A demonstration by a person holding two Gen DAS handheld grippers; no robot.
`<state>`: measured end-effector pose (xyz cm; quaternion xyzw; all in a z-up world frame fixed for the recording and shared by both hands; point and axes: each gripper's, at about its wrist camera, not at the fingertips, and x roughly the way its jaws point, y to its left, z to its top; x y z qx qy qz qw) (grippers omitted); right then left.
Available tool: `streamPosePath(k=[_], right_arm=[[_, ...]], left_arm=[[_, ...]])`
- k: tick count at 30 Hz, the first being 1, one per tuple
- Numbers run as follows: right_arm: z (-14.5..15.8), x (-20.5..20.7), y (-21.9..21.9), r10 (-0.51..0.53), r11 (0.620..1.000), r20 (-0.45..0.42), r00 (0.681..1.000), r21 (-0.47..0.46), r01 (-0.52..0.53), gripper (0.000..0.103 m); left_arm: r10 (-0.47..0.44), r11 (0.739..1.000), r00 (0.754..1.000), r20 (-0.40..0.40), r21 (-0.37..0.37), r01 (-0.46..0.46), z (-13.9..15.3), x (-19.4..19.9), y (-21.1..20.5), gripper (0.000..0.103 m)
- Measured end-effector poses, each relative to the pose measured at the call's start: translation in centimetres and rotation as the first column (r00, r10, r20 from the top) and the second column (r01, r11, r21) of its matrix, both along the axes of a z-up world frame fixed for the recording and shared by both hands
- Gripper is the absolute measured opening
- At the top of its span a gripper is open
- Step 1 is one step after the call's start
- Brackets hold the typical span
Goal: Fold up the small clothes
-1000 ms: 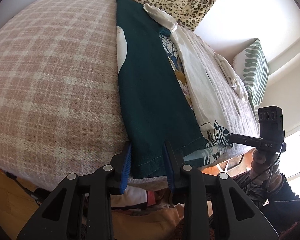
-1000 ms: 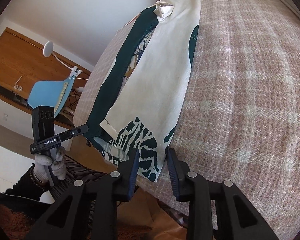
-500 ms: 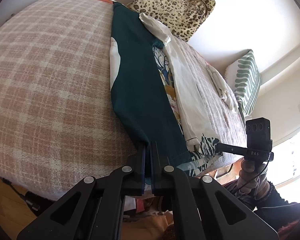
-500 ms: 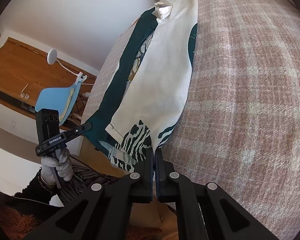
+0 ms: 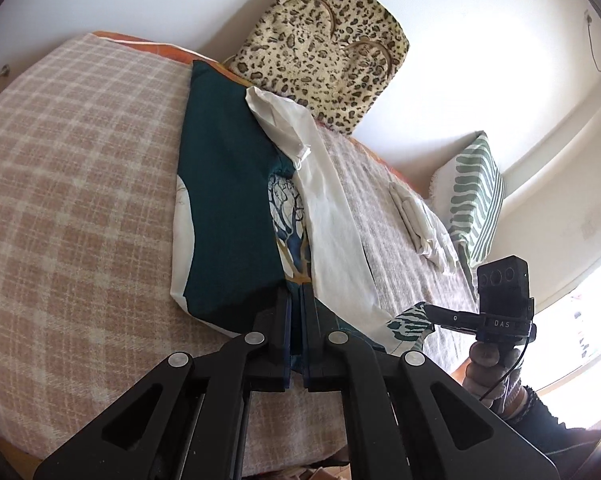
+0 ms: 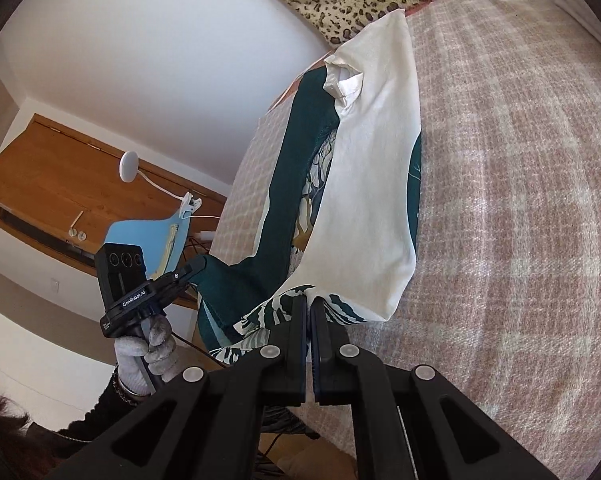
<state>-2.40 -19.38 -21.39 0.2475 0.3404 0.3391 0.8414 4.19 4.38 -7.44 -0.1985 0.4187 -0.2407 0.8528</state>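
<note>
On the bed covered by a pink-and-cream checked blanket [image 5: 72, 200] lies a dark green and cream printed garment [image 5: 228, 208], stretched lengthwise away from the near edge. The left claw [image 5: 295, 312] is clenched on its dark green hem corner, raised off the blanket. To the right, the right claw [image 6: 309, 320] grips the cream, zebra-patterned corner, also lifted. A leopard-print bag [image 5: 324, 40] stands beyond.
</note>
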Motion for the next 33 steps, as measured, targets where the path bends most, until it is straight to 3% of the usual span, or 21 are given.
streamPosePath(k=[7,17,24,27,29,31,33], right_arm=[[1.7,4.0,-0.5,-0.050,0.999,-0.015,0.999,0.011,0.051,0.000],[1.1,9.1,-0.7,-0.140,0.990,-0.088,0.986,-0.008,0.140,0.000],[0.4,10.3,-1.7,-0.147,0.988,-0.128,0.981,0.038,0.152,0.004],[0.5,10.3,-1.8,-0.149,0.987,-0.127,0.981,0.039,0.155,0.006],[0.6,10.3,-2.0,-0.156,0.986,-0.132,0.979,0.034,0.162,0.014],[0.9,10.1,-2.5,-0.177,0.983,-0.128,0.976,0.031,0.182,0.036],[1.6,9.5,-3.0,-0.208,0.978,-0.102,0.973,-0.002,0.209,0.038]], left_arm=[[0.051,0.998,0.999,0.009,0.027,-0.052,-0.7,3.4,0.0,0.002],[0.142,0.988,0.989,-0.044,0.062,-0.140,-3.7,6.4,1.9,0.002],[0.141,0.987,0.989,-0.042,0.082,-0.138,-4.2,7.1,1.7,0.002],[0.142,0.983,0.990,-0.020,0.117,-0.139,-3.9,7.3,1.5,0.013],[0.151,0.979,0.989,0.004,0.136,-0.150,-3.5,7.3,1.5,0.024],[0.168,0.975,0.985,0.032,0.142,-0.171,-2.9,7.2,1.9,0.033],[0.186,0.971,0.980,0.072,0.141,-0.195,-1.9,6.7,2.3,0.036]])
